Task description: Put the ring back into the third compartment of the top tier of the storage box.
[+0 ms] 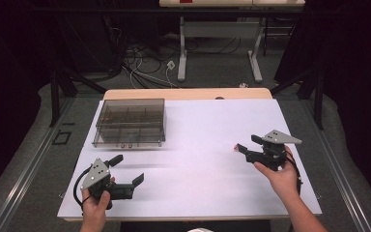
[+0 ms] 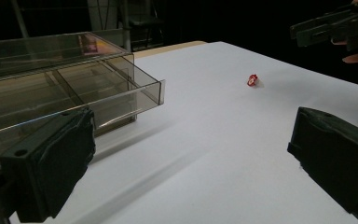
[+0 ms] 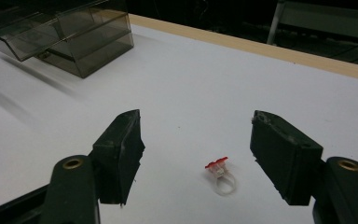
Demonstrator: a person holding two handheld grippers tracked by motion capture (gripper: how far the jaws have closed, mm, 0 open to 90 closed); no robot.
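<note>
A small clear plastic ring with a red top (image 3: 220,175) lies on the white sheet (image 1: 198,183). It shows as a red speck (image 1: 235,146) at the right of the high view. My right gripper (image 3: 200,149) is open, with a jaw on each side of the ring and neither touching it. My left gripper (image 1: 128,169) is open and holds nothing, low at the front left. A smoky transparent compartment box (image 1: 130,122) stands at the back left, its drawer pulled out toward me. In the left gripper view the ring (image 2: 252,80) lies far ahead, under the right gripper (image 2: 331,25).
The white sheet covers most of a wooden table whose far edge (image 1: 188,93) is bare. The box (image 2: 65,84) sits close ahead of my left gripper (image 2: 191,154). Beyond the table stand another table's legs (image 1: 182,53) and loose cables (image 1: 145,67) on the floor.
</note>
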